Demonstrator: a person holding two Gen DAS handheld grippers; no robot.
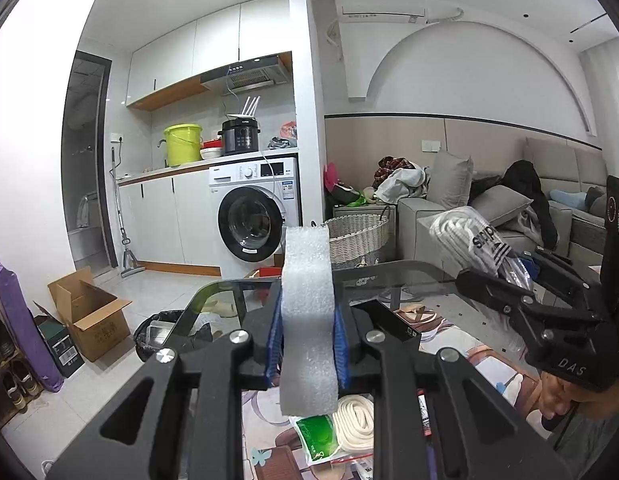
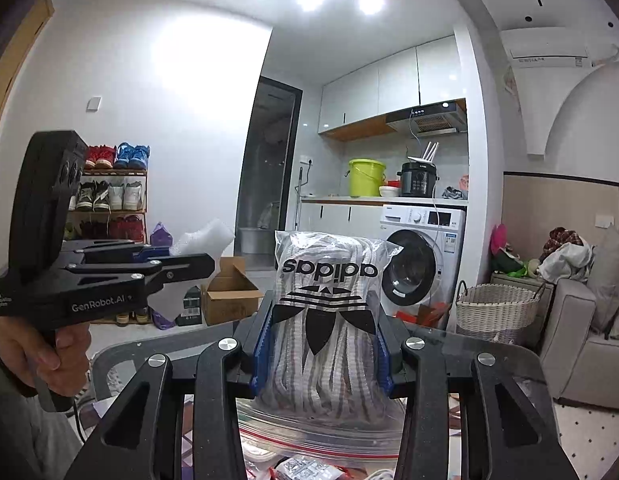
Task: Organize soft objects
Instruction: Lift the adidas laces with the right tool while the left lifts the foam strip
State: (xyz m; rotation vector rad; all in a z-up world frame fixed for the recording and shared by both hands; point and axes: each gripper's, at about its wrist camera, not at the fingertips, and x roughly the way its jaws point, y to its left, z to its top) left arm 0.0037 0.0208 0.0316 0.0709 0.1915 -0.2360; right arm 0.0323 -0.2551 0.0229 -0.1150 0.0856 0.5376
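Observation:
My left gripper (image 1: 307, 336) is shut on a white foam block (image 1: 307, 304) and holds it upright above the glass table (image 1: 389, 276). It also shows in the right wrist view (image 2: 181, 258), with the foam block (image 2: 203, 238) sticking out. My right gripper (image 2: 319, 348) is shut on a clear bag of white laces with an Adidas logo (image 2: 329, 312), held upright above the table. The right gripper (image 1: 505, 276) and its bag (image 1: 473, 236) show at the right of the left wrist view. A coil of white rope (image 1: 355, 424) and a green packet (image 1: 315, 436) lie on the table below.
A wicker basket (image 1: 357, 236) stands on the floor beyond the table, next to a grey sofa (image 1: 449, 216) piled with clothes. A washing machine (image 1: 253, 216), an open cardboard box (image 1: 89, 312) and a black bin (image 1: 157, 332) are on the left. A zip bag (image 2: 321, 436) lies under the right gripper.

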